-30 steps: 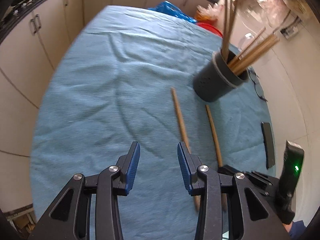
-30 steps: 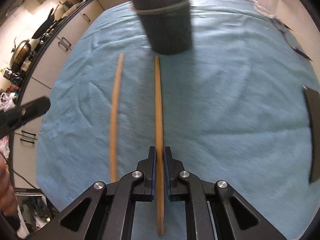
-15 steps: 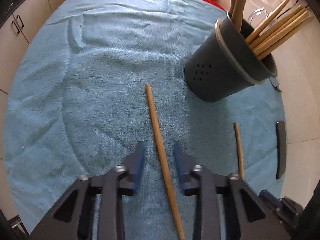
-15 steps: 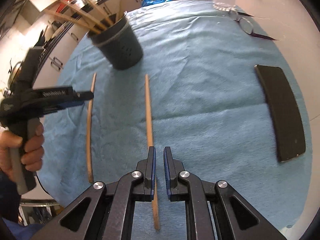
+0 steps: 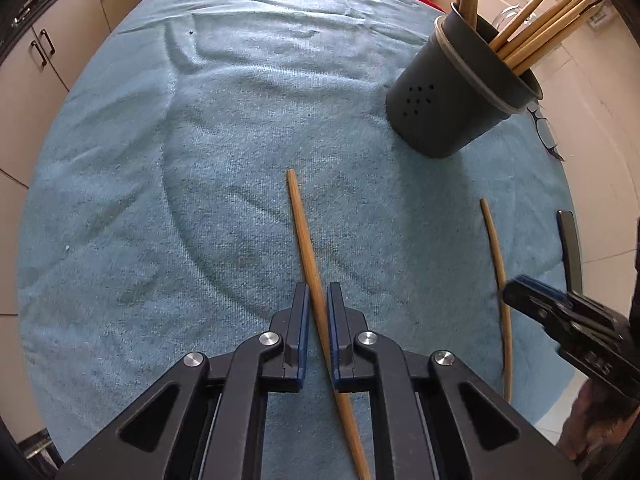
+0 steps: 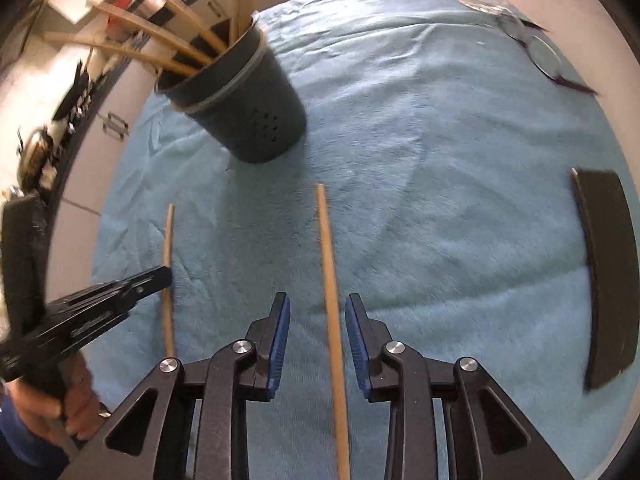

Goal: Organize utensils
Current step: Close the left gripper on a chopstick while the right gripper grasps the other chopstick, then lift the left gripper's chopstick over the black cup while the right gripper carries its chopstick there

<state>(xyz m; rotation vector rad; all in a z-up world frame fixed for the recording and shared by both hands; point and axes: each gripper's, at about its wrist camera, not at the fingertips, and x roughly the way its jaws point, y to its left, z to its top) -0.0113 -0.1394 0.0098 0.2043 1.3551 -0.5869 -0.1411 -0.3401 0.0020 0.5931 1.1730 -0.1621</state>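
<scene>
Two wooden chopsticks lie on a blue towel [image 5: 200, 160]. My left gripper [image 5: 317, 300] is shut on the left chopstick [image 5: 304, 240], which still rests on the towel. My right gripper [image 6: 317, 312] is open, its fingers on either side of the right chopstick [image 6: 329, 264], which lies on the towel. That right chopstick shows in the left wrist view [image 5: 496, 256] too, with the right gripper's tip beside it. A dark grey utensil holder [image 5: 452, 100] stands beyond, holding several wooden sticks; it also shows in the right wrist view [image 6: 244, 108].
A black flat object [image 6: 608, 264] lies at the towel's right edge. Eyeglasses [image 6: 540, 52] and a glass lie at the far right. Kitchen cabinets [image 5: 40, 52] stand to the left beyond the towel [image 6: 440, 160].
My left gripper moved over the left chopstick and shut on it. My right gripper opened and let go of the right chopstick, which lies between its fingers.
</scene>
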